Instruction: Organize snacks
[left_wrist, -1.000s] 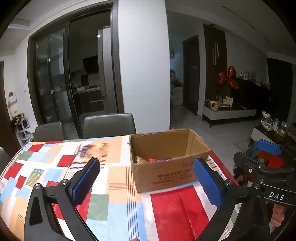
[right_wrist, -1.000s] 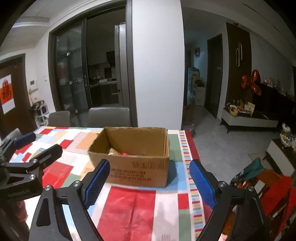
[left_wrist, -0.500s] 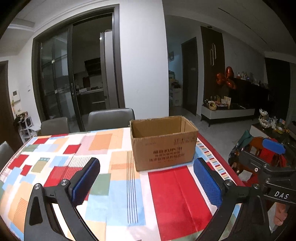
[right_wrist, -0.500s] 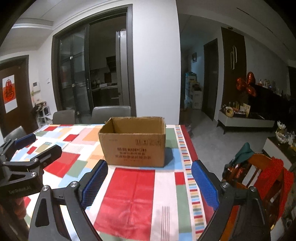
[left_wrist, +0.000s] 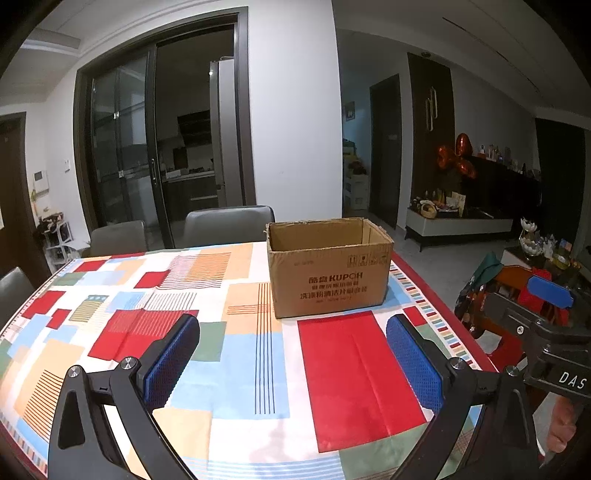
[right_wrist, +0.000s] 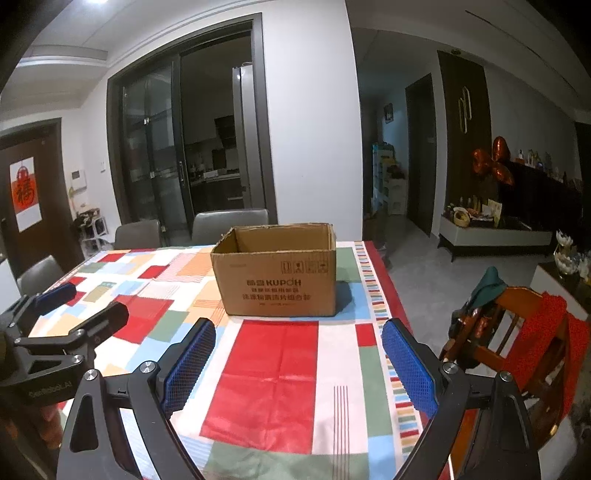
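Observation:
An open brown cardboard box (left_wrist: 328, 269) stands on the table with a colourful patchwork cloth (left_wrist: 147, 302), towards its far right. It also shows in the right wrist view (right_wrist: 277, 275). Its inside is hidden from this low angle; no snacks show. My left gripper (left_wrist: 291, 354) is open and empty, low over the near part of the table, well short of the box. My right gripper (right_wrist: 297, 356) is open and empty too, beside the left one. The right gripper shows at the right edge of the left wrist view (left_wrist: 535, 314), and the left gripper at the left edge of the right wrist view (right_wrist: 62, 314).
Grey chairs (left_wrist: 229, 225) stand behind the table's far edge. A wooden chair draped with red and green cloth (right_wrist: 517, 325) stands right of the table. The table's right edge (right_wrist: 384, 273) is near the box. Glass sliding doors (left_wrist: 147, 147) lie behind.
Both grippers have pulled back and dropped lower from the box. The box now looks farther away and its inside, with the snacks, is out of sight. Both jaws stayed open.

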